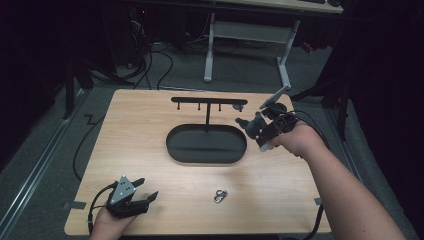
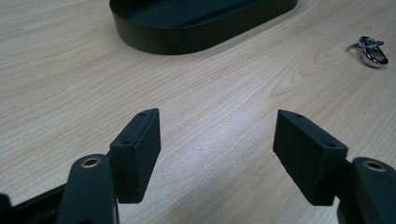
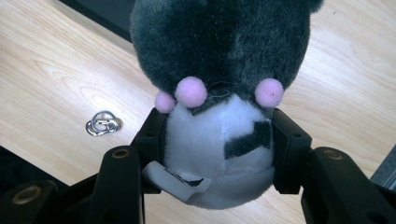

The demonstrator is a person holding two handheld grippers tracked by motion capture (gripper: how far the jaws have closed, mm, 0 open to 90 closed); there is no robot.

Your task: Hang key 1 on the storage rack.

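Observation:
A grey and white plush toy (image 3: 219, 60) with small pink pompoms is clamped by its white lower body between the jaws of my right gripper (image 3: 217, 140). In the high view the right gripper (image 1: 257, 131) holds the plush toy (image 1: 247, 125) above the table, just off the right end of the black oval tray (image 1: 175, 147). A small silver metal clasp (image 1: 220, 196) lies on the wood in front of the tray. My left gripper (image 1: 145, 192) rests at the table's front left, open, with bare wood between its jaws (image 2: 217, 140).
A black T-shaped rack (image 1: 209, 100) with short pegs rises from the tray's back. The clasp (image 2: 371, 50) lies to the right of the tray (image 2: 154, 39) in the left gripper view. Cables and desk legs stand beyond the table's far edge.

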